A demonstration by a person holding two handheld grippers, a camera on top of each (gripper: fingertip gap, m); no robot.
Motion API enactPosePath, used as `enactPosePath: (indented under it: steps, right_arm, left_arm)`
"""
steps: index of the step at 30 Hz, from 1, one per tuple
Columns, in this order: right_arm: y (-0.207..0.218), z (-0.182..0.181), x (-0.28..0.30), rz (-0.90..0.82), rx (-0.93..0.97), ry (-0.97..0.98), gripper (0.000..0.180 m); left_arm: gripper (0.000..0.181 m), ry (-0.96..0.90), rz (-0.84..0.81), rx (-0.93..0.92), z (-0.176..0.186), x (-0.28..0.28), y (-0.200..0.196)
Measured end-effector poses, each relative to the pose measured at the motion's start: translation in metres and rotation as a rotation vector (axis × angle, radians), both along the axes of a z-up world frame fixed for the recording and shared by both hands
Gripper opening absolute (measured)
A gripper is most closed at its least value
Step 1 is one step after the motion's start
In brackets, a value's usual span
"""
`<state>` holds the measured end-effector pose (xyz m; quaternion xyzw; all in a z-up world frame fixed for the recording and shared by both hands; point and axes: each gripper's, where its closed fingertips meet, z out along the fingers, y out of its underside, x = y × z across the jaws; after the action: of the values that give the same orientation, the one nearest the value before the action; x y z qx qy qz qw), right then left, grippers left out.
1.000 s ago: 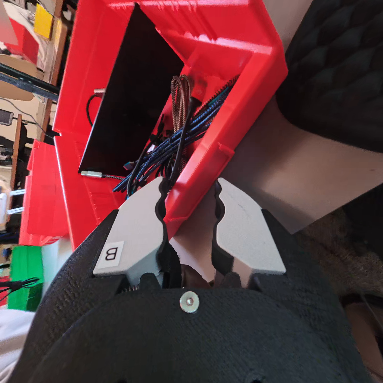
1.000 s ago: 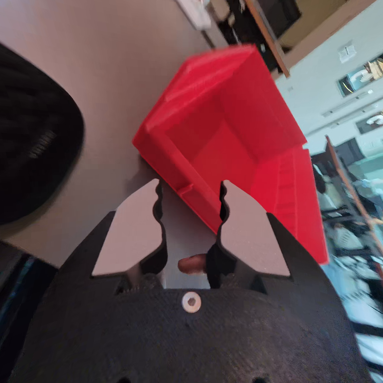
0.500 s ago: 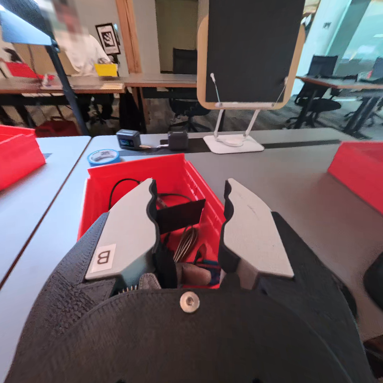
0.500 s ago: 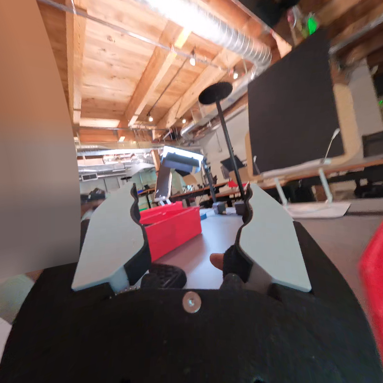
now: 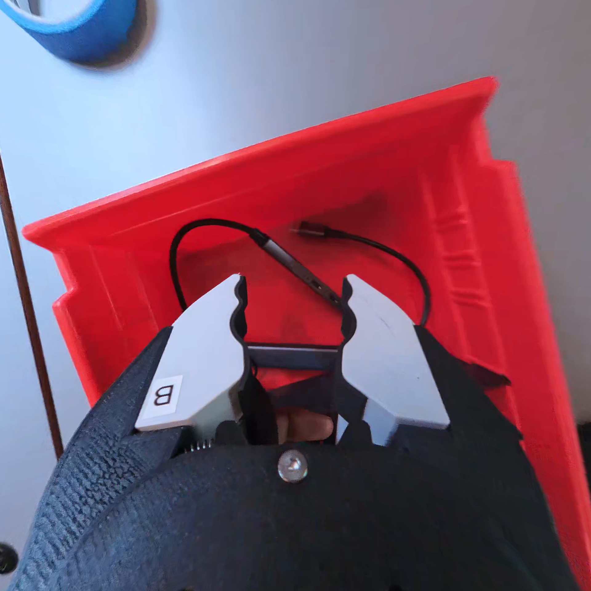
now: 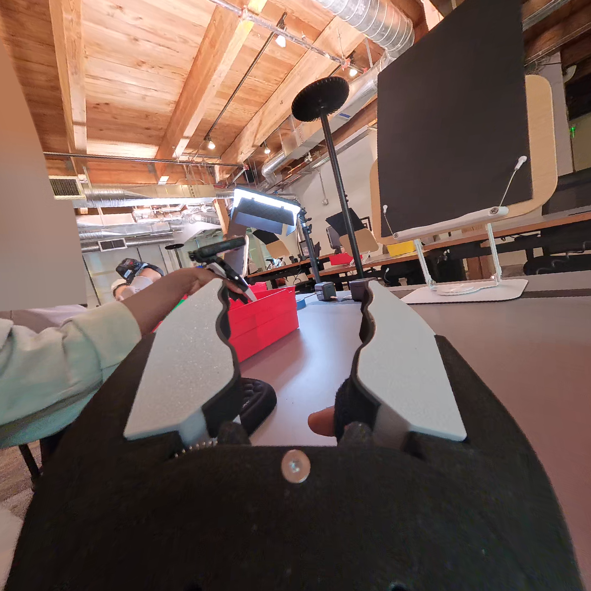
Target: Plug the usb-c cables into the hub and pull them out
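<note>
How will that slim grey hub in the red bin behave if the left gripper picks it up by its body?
The hub looks rigid, small and probably light, so a clamp across its width should hold. Its smooth casing may slip or pivot. Its black cable curls loosely on the red bin floor, so it will likely trail floppily. The left gripper hovers open above it.

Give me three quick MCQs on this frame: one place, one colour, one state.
1. Where does the slim grey hub with its black cable lie?
A. inside the red plastic bin
B. on the grey table
C. in the right gripper

2. What colour is the tape roll beyond the bin?
A. yellow
B. blue
C. green

3. How does the left gripper stand?
A. shut on the hub
B. shut, empty
C. open

Key: 1 A, it rests on the bin floor; 2 B, blue ring top left; 3 C, its fingers are apart above the hub.
</note>
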<state>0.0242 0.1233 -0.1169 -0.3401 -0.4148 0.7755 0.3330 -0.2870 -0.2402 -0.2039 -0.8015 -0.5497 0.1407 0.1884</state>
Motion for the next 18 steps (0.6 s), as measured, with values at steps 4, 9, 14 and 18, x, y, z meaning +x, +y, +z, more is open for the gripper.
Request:
enactPosePath:
  steps: [4,9,14,18]
  right_arm:
    - [0.002,0.0,0.0,0.004,-0.015,-0.001,0.077]
    - [0.002,0.0,0.0,-0.006,-0.006,0.001,0.074]
    - [0.003,0.0,-0.001,-0.008,-0.016,-0.001,0.071]
    - [0.004,0.0,-0.001,-0.012,-0.015,0.0,0.07]
  left_arm:
    - [0.054,-0.038,0.018,-0.033,-0.02,-0.014,0.0]
    - [0.031,-0.043,0.023,-0.088,-0.037,-0.02,-0.004]
    - [0.011,0.176,0.025,0.011,0.012,-0.018,0.0]
    - [0.009,0.397,0.001,0.169,0.079,-0.006,0.003]
